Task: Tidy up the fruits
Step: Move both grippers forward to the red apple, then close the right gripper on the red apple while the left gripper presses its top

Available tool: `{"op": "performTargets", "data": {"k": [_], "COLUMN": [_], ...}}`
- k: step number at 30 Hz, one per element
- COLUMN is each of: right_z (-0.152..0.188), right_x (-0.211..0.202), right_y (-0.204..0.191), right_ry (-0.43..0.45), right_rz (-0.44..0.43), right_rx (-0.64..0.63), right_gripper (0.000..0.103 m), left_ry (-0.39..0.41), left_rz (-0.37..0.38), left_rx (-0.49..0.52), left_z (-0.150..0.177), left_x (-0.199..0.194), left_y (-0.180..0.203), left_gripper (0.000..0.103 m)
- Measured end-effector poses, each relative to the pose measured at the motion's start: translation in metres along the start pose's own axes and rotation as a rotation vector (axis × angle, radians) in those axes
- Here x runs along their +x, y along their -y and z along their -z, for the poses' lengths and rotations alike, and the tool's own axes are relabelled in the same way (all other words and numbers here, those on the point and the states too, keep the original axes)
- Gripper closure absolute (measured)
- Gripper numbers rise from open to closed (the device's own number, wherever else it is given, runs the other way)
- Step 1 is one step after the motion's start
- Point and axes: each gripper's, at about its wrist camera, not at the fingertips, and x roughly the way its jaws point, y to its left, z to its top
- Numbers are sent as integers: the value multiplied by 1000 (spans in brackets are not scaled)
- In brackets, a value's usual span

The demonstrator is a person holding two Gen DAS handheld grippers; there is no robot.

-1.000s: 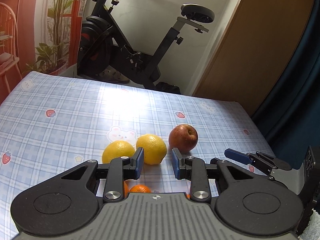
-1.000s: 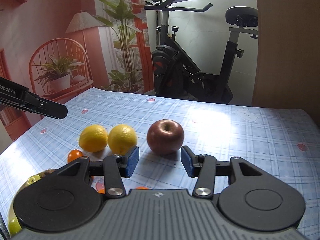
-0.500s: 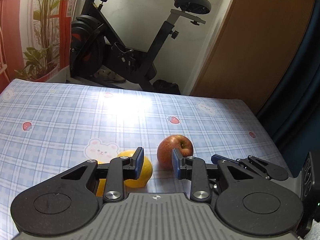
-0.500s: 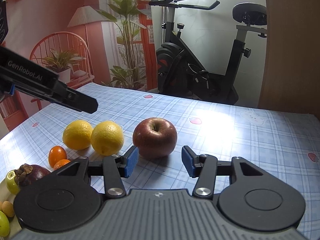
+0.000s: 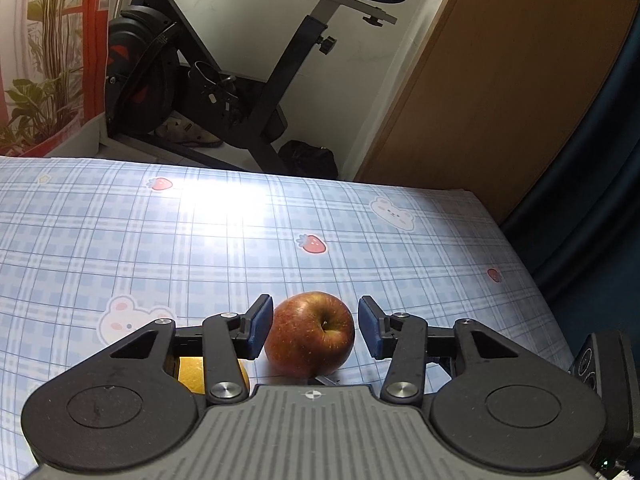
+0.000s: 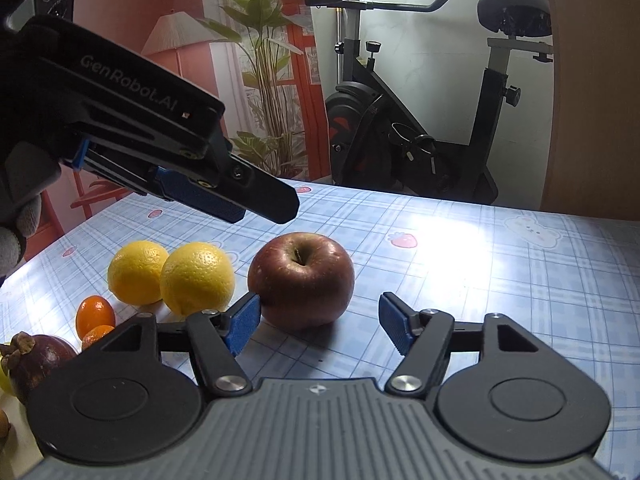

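A red apple (image 5: pixel 310 334) (image 6: pixel 302 280) sits on the blue checked tablecloth (image 6: pixel 500 280). In the left wrist view it shows between the pads of my left gripper (image 5: pixel 314 330), whose jaws are opening. The right wrist view shows that left gripper (image 6: pixel 280 204) hanging above and behind the apple, not touching it. My right gripper (image 6: pixel 319 322) is low, its jaws opening, with the apple just beyond its fingertips and nothing pressed. Two lemons (image 6: pixel 138 272) (image 6: pixel 198 278) lie left of the apple. Two small orange fruits (image 6: pixel 95 312) and a dark mangosteen (image 6: pixel 36 356) lie nearer left.
A pale tray (image 6: pixel 16 420) with small fruits sits at the lower left corner. A gloved hand (image 6: pixel 16 216) holds the left gripper. An exercise bike (image 6: pixel 400 140) stands beyond the table's far edge. A wooden door (image 5: pixel 500 100) and a dark curtain (image 5: pixel 600 200) are to the right.
Both grippers have moved closer to the apple and their jaws have widened. The left gripper swung right, so the lemons left its view, and it reaches further into the right wrist view.
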Motion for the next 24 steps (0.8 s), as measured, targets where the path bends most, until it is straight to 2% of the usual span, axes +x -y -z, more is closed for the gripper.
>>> {"op": "performTargets", "data": {"k": [5,17,22,24], "right_z": [-5,-10,-10,-10], "right_x": [8,26,28,27], "right_y": [-1,-2,1,-1], "right_ry": [-15,-43,-45,-42], "right_rz": [-25,-57,-65,-55], "right_rx": [-11,-1,17,11], "right_gripper": [35,35,35,35], "left_ry": [-33,-53,-55,-61], "left_rz": [0,12,19,12], "left_rx": [-26,-44,-41,-38], "left_z": [-1,-2,-2,-3], "left_x": [13,27,28,28], "left_y": [-9,-14,-14,-14], "left_gripper": [54,54,56,63]}}
